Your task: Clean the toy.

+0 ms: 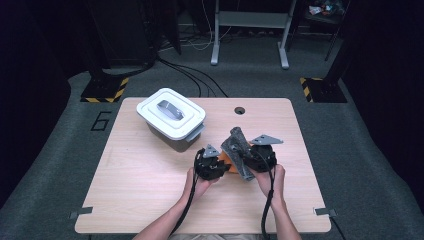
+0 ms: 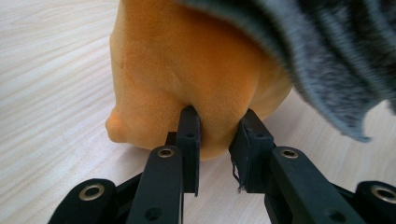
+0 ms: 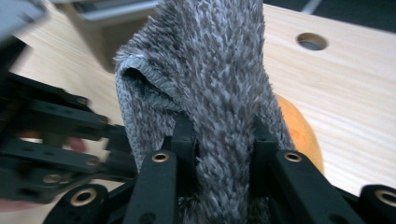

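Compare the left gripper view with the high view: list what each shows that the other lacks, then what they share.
Left gripper view: the left hand-held gripper pinching the orange plush piece, whose soft nap is plain up close. High view: a white lidded container with a grey handle, the table's round hole, the person's forearms, and the right hand-held gripper. Shared: the orange piece, the grey shaggy cloth and the wooden table.

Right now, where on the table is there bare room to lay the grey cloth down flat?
Bare wood lies along the table's left edge, in front of the white lidded bin, and on the right side below the cable hole. It is crowded mid-table, where both tongs hold the grey fuzzy cloth and the orange foam piece.
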A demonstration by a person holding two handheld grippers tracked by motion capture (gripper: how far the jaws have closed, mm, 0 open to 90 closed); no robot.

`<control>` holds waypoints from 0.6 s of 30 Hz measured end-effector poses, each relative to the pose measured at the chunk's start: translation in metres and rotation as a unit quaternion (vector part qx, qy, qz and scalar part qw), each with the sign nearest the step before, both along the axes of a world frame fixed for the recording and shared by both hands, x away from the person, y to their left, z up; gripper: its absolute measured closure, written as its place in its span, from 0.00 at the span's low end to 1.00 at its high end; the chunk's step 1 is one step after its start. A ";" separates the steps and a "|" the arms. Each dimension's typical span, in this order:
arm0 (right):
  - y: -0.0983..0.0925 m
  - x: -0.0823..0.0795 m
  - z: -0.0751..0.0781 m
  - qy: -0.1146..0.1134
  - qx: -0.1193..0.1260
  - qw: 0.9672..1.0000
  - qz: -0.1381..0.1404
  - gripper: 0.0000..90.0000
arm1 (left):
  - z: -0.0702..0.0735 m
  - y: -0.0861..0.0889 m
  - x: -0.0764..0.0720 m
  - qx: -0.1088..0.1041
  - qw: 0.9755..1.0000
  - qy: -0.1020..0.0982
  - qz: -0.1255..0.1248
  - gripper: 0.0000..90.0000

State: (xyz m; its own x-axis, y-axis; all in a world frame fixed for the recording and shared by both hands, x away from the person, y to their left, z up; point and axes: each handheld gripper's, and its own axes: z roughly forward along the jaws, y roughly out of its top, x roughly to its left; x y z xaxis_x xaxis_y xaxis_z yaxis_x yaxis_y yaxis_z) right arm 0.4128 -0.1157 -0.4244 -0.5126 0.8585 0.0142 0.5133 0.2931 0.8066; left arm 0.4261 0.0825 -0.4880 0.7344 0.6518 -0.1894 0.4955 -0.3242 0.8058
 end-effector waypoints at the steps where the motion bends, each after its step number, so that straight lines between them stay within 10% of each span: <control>1: 0.001 0.002 -0.001 -0.004 -0.007 1.000 0.001 0.78 | -0.001 0.000 0.001 0.001 1.000 -0.002 0.001 0.82; 18: -0.027 0.005 -0.006 0.004 0.006 0.999 -0.036 0.78 | -0.002 0.002 0.004 -0.014 1.000 0.007 0.005 0.82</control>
State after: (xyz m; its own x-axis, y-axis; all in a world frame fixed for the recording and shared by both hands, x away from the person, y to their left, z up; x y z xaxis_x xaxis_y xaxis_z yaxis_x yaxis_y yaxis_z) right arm 0.4176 -0.1425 -0.4306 -0.4501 0.8925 0.0295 0.5392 0.2453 0.8056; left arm 0.4303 0.0843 -0.4904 0.7254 0.6530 -0.2176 0.5097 -0.2972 0.8074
